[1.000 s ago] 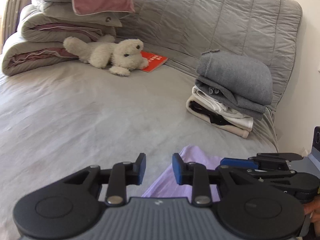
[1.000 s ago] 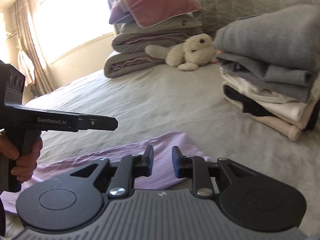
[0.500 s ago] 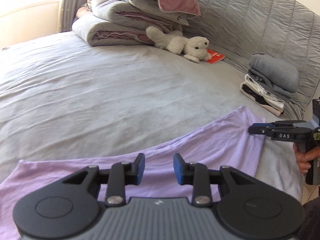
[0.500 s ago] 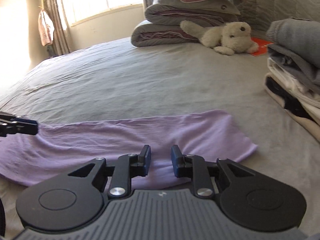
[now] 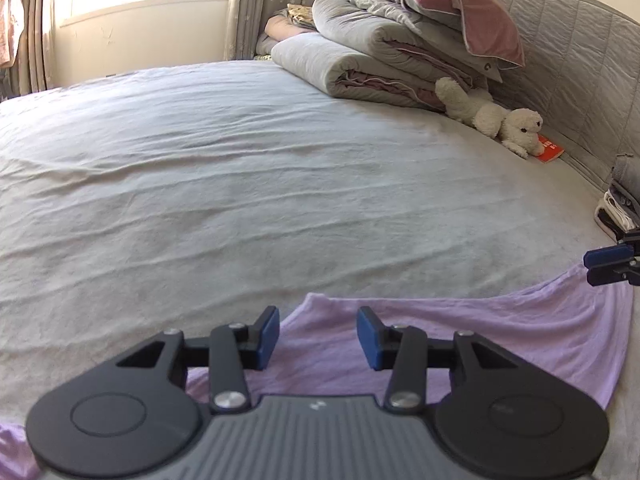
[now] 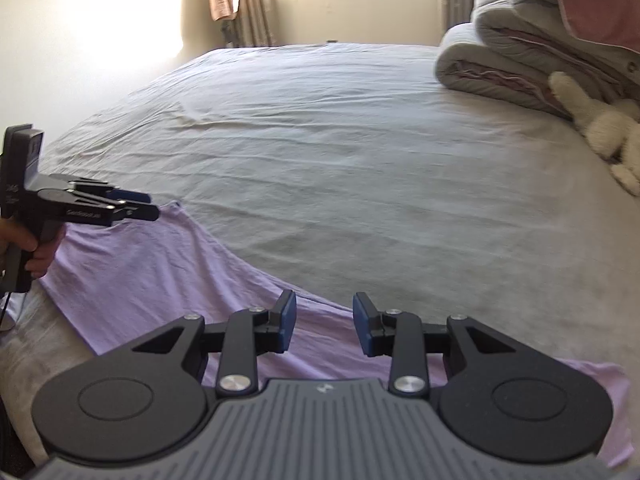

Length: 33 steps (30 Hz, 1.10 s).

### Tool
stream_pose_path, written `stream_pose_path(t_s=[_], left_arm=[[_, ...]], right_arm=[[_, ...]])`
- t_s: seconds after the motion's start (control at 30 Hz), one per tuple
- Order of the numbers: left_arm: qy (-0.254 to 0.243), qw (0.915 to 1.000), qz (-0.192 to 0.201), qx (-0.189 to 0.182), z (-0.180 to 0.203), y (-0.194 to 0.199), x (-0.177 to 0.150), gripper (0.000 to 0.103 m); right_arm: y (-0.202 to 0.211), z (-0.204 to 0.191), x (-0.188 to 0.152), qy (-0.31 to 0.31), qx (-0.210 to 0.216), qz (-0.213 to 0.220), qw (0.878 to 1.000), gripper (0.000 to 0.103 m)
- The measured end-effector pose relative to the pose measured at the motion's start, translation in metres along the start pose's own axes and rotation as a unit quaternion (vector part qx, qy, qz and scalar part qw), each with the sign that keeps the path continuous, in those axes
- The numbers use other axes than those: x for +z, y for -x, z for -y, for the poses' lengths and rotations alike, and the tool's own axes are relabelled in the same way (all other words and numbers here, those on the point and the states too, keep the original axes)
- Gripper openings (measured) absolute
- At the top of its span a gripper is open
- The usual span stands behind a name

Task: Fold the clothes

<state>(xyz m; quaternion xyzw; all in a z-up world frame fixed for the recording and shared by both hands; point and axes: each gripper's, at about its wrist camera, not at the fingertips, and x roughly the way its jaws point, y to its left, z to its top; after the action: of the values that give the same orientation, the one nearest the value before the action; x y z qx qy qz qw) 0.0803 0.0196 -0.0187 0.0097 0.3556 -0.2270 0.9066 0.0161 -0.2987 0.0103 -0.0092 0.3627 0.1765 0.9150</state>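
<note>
A wide bed (image 5: 240, 184) under a pale grey sheet fills both views, with a quilted grey headboard (image 5: 580, 60) curving along its far right side. Stacked against that headboard are folded grey duvets (image 5: 372, 68) topped by a dusty-pink pillow (image 5: 440, 4). Along the near edge of the mattress lies the lilac garment (image 5: 460, 344), spread out flat in a long strip with a few soft creases. The left gripper (image 5: 318, 334) hovers above one end of the strip, its jaws opening with a clear gap between the blue pads and only the cloth lying below them, not pinched. The right gripper (image 6: 324, 328) hangs over the other end in the same way, jaws opening, nothing caught between them. A hand (image 6: 28, 244) grips the left tool's handle. A white plush animal (image 5: 492, 116) sprawls by the duvets, its head resting on a small red booklet (image 5: 550, 152).
</note>
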Motion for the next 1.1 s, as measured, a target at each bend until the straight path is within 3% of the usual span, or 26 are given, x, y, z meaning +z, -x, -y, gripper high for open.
stream_pose_path(t_s=[0.23, 0.4, 0.47, 0.6, 0.63, 0.7, 0.73, 0.8, 0.9, 1.1], left_arm=[[0.043, 0.9976, -0.015, -0.052, -0.018, -0.018, 0.007, 0.042], [0.038, 0.9974, -0.019, -0.058, -0.012, -0.025, 0.006, 0.027], [0.035, 0.9975, -0.019, -0.059, -0.01, -0.027, 0.005, 0.016], [0.035, 0.998, -0.005, -0.052, -0.007, -0.027, 0.0, 0.006], [0.035, 0.9981, 0.0, -0.05, -0.007, -0.026, -0.001, 0.005], [0.033, 0.9984, 0.013, -0.045, -0.005, -0.025, -0.003, 0.004], [0.03, 0.9984, 0.023, -0.042, -0.004, -0.022, -0.003, 0.004], [0.025, 0.9977, 0.051, -0.036, -0.001, -0.015, -0.004, 0.003], [0.035, 0.9955, 0.083, -0.03, -0.005, -0.009, -0.001, 0.003], [0.01, 0.9986, 0.051, 0.009, 0.0, -0.032, -0.009, 0.004]], right_arm=[[-0.037, 0.027, 0.014, 0.03, 0.05, -0.049, 0.997, 0.036], [-0.052, 0.039, 0.013, 0.07, 0.072, -0.09, 0.991, 0.036], [-0.052, 0.042, 0.014, 0.074, 0.086, -0.092, 0.989, 0.036], [-0.05, 0.045, 0.013, 0.083, 0.104, -0.1, 0.986, 0.037], [-0.05, 0.043, 0.012, 0.09, 0.103, -0.104, 0.985, 0.033], [-0.051, 0.035, 0.01, 0.116, 0.09, -0.113, 0.983, 0.007], [-0.051, 0.03, 0.009, 0.132, 0.08, -0.114, 0.982, 0.004], [-0.045, 0.018, 0.008, 0.158, 0.05, -0.096, 0.982, 0.004], [-0.037, 0.017, 0.007, 0.148, 0.015, -0.051, 0.988, 0.004], [-0.057, 0.018, -0.002, 0.131, -0.023, -0.052, 0.99, 0.004]])
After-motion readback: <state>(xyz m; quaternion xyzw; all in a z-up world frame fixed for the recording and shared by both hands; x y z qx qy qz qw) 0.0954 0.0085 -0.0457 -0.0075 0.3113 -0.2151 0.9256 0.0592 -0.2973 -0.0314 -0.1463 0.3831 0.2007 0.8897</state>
